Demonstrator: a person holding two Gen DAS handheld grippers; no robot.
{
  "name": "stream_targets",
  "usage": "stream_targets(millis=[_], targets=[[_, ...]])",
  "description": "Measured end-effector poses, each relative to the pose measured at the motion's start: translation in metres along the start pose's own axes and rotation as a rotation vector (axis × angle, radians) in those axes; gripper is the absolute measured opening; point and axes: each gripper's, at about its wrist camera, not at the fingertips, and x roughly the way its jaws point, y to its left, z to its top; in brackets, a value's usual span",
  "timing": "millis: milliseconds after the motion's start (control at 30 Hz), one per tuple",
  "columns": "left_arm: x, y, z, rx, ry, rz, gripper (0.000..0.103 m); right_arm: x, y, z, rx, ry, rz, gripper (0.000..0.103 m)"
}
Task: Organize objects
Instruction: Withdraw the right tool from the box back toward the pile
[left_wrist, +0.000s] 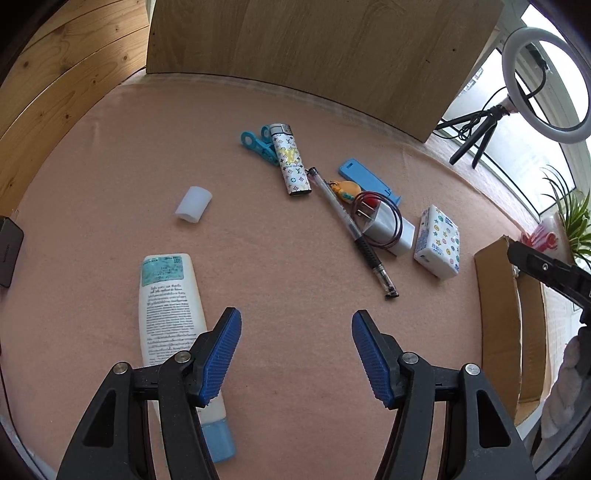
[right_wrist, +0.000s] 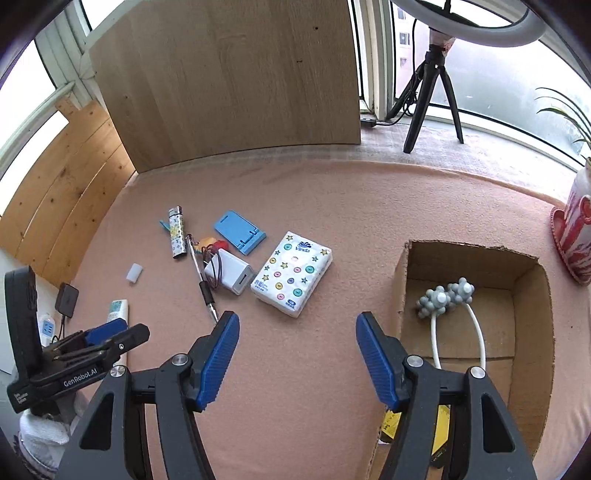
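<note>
From left to right we see our left gripper (left_wrist: 296, 354) parted and empty beside the lotion tube (left_wrist: 170, 314), the tissue pack (right_wrist: 291, 273) on the pink cloth (right_wrist: 314, 354), and our right gripper (right_wrist: 297, 356) gaping, empty, by the cardboard box (right_wrist: 532, 317).

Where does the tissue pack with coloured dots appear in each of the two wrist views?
Left wrist view: the tissue pack lies right of centre, beside the white charger.
Right wrist view: the tissue pack lies near the centre, left of the cardboard box.
Shared landmark: the white charger touches or nearly touches its left side in both.
</note>
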Motion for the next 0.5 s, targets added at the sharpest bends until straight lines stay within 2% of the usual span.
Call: stream_targets(millis=[267,500], targets=[[-0.006,0.016,-0.018,0.01,0.01,0.002,0.065,0.061,0.031,0.044,0.028,0.071,0.056,0.062],[-0.001,0.018,-0.021,0.022,0.035,-0.021,0.065,0.106,0.054,0.073,0.03,0.12,0.035,0.062]])
